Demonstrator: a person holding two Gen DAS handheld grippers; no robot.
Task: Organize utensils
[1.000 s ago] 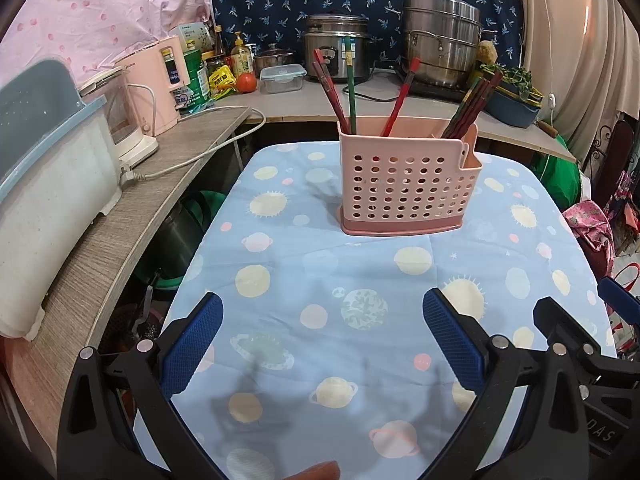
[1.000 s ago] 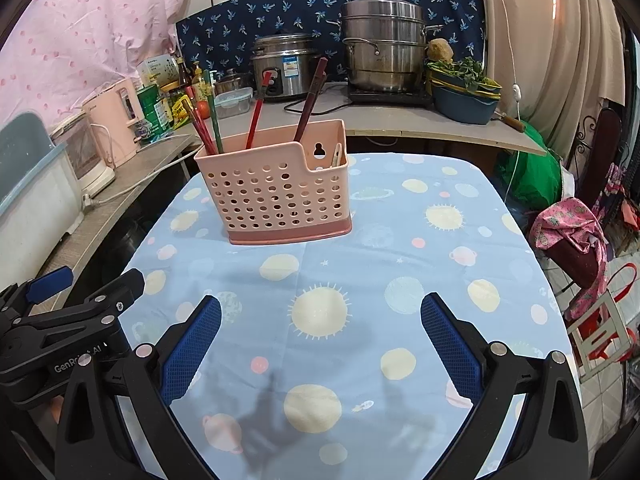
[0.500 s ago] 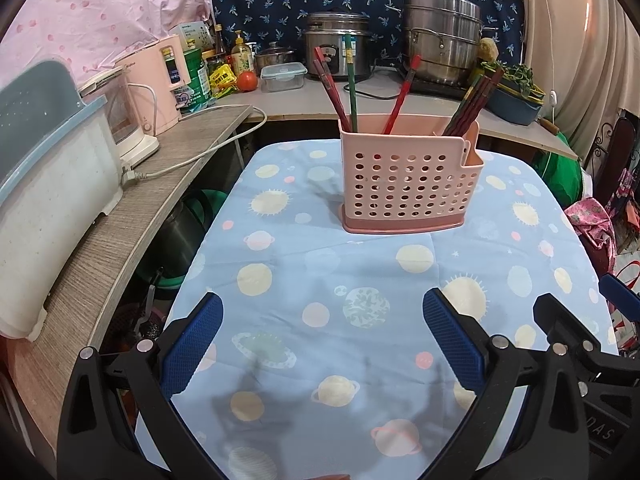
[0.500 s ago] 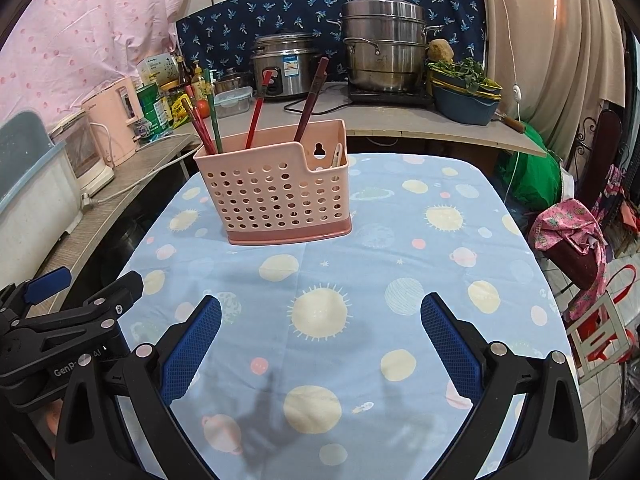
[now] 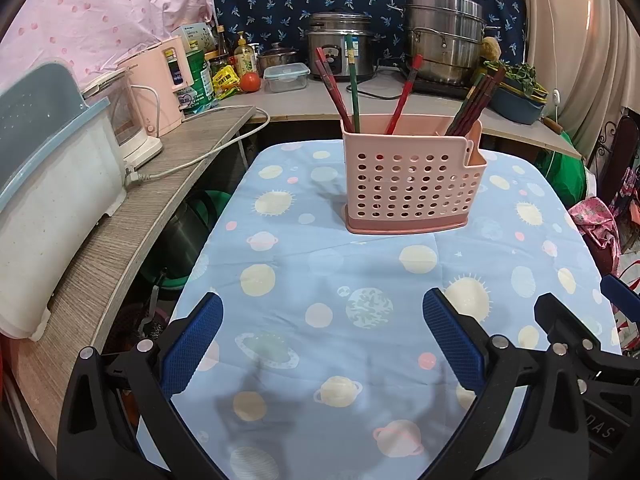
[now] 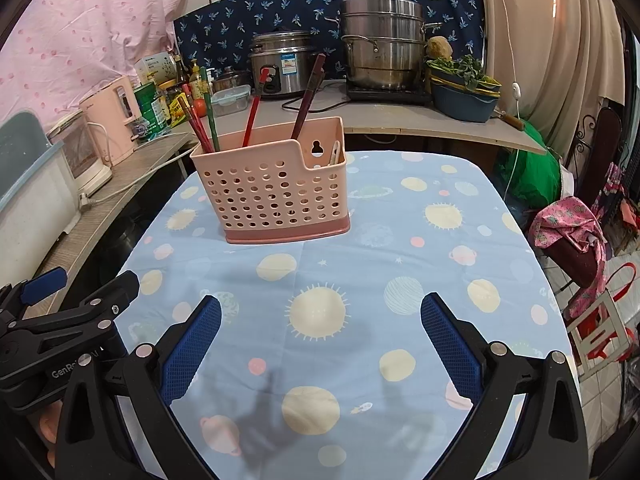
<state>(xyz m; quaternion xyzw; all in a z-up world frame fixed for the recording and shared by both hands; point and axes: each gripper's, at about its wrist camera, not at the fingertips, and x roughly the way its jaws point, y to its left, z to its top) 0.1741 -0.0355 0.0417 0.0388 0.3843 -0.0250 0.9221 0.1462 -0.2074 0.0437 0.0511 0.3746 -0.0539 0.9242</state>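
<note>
Left wrist view: left gripper (image 5: 322, 338) at frame bottom, jaws wide apart, empty, low over tablecloth (image 5: 304, 264). Pink basket (image 5: 412, 186) at centre, chopsticks (image 5: 474, 100) upright inside, probably sorted. Right gripper (image 6: 320, 338) also spread, empty; likely both resting, nothing loose visible.

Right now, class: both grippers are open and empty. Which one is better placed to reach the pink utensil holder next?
Probably left. The pink utensil holder sits almost straight ahead of the left gripper, but left of centre for the right gripper. Both are open and empty.
</note>
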